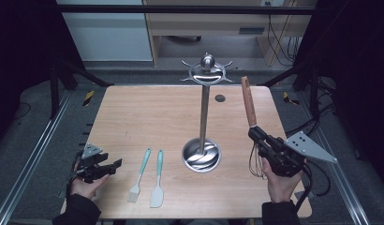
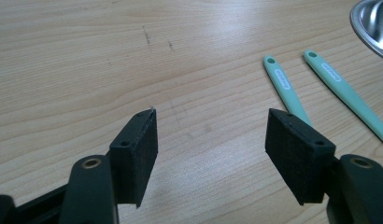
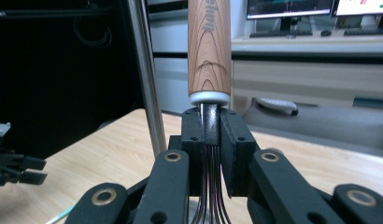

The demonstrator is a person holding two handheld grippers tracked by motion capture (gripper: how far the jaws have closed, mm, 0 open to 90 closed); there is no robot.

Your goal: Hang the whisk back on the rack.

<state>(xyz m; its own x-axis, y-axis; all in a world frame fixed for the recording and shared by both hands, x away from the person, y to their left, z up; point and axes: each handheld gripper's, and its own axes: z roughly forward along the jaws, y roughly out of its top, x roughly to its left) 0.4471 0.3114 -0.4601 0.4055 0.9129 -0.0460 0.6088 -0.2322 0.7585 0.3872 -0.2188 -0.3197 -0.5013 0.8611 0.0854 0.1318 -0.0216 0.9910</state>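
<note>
I see a pale wooden table (image 1: pixel 134 117) on grey carpet, dark frames around. My right gripper (image 1: pixel 256 136) has its jaws clamped on a whisk (image 1: pixel 250 105) near the right edge. My left gripper (image 1: pixel 110 165) rests by the near left corner, jaws apart.

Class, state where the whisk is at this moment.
In the high view the whisk is at the table's right side, held off the table by the right gripper, wooden handle up, to the right of the steel utensil stand.

The high view looks forward and down over the whole tabletop (image 1: pixel 134 112). The left gripper view skims low and close above the wood, sharing two teal handles (image 2: pixel 283 84) at its right. The right gripper view faces level, close behind a wooden handle (image 3: pixel 209 46).
</note>
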